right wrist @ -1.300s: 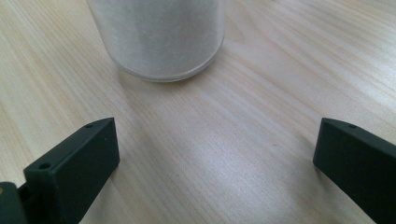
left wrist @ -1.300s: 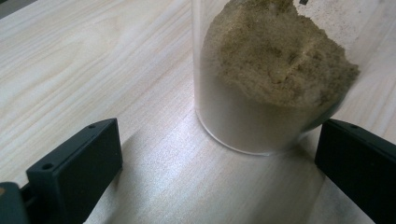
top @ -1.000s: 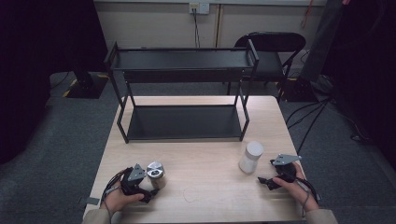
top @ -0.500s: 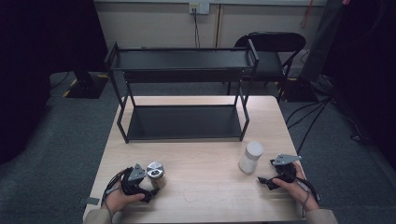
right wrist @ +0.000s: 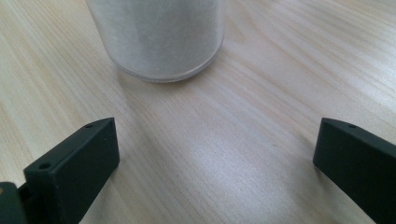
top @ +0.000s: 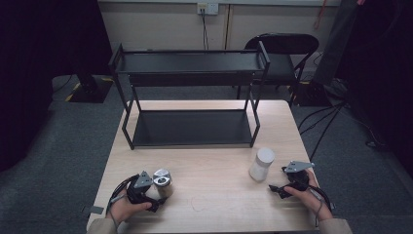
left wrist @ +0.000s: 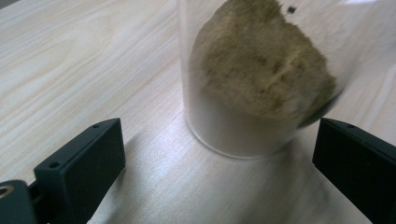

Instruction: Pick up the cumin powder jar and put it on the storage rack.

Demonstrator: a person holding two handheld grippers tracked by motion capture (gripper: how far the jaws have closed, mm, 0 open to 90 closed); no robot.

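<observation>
A light wooden table stood on a grey carpet, and a black folding chair was behind it near the pale wall. On the far half of the table there was a black two-level metal rack.

Near the front left corner of the table, the left gripper lay in the person's left hand. Its jaws were spread wide. Just in front of them stood a clear jar with a silver lid. In the left gripper view this jar held a brownish, crumbly content over a white layer, and it stood between the lines of the two jaws but beyond their tips, not touching them.

On the right side, the right gripper was held by the right hand, and its jaws were also spread wide. A white jar with a white lid stood upright just beside it, toward the rack. In the right gripper view the white jar was ahead of the jaws and a little toward the left one, apart from both.
</observation>
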